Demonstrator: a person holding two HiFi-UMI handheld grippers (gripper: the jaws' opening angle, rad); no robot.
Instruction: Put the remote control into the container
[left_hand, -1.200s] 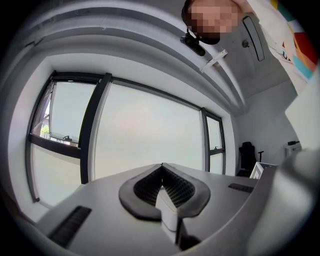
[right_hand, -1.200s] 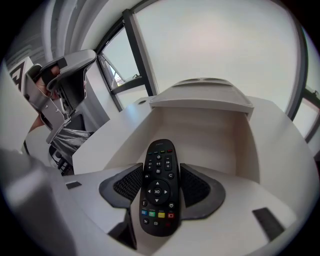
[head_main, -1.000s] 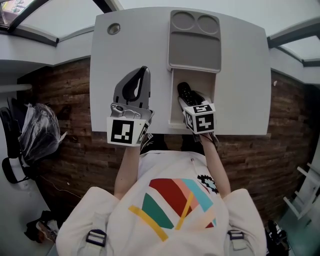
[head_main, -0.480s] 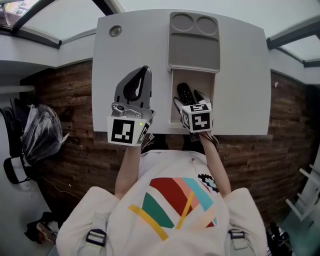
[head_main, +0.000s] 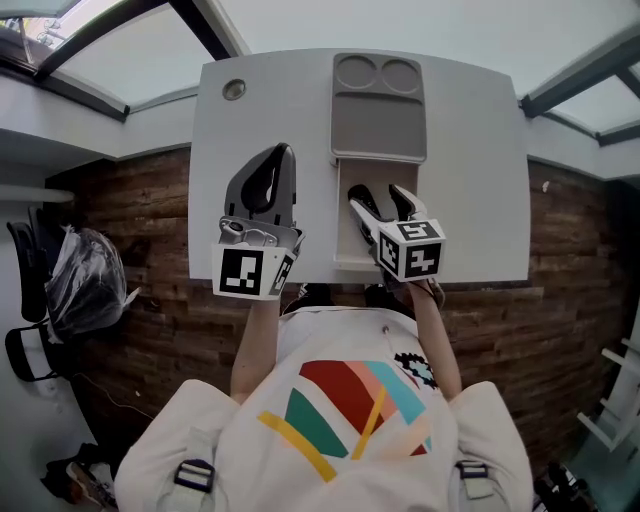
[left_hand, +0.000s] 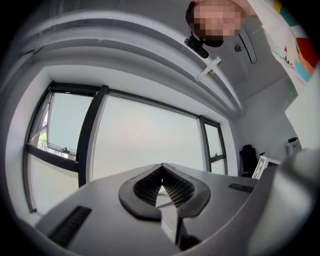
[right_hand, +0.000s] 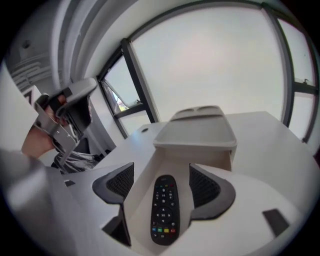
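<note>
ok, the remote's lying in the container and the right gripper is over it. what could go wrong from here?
1. The right gripper has just been opening its jaws; the remote lies loose below, between them. A dip or sideways drift could clip it or the container wall.
2. The container sits at the table's near edge; a knock might push it off.
</note>
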